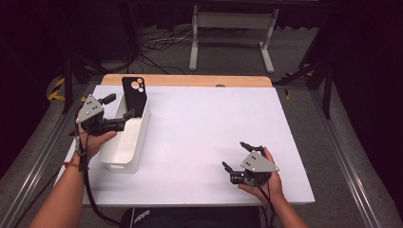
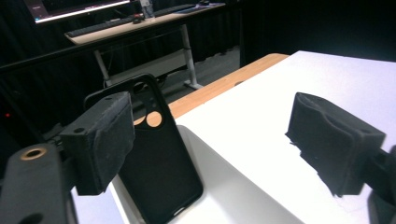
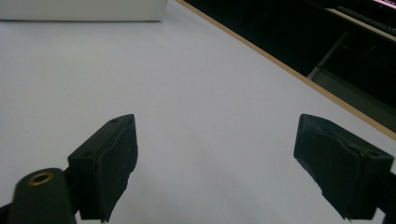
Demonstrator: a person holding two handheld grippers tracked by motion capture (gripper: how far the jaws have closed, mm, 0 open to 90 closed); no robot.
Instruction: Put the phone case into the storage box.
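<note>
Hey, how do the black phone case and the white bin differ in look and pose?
The phone case is black, thin and flat; the white bin is a deep open box. The phone case stands nearly upright, leaning at the bin's far end and poking above its rim; the bin sits flat on the table. The case has round camera cutouts; the bin's walls are plain. Both are at the table's left side.

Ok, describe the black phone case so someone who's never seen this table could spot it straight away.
Start at the white-topped table and look to its far left corner, where a tall white rectangular plastic bin stands. Leaning upright against the bin's far end is the black phone case, poking above the rim. Its round camera cutouts near the top set it apart from the open black left gripper just beside it.
</note>
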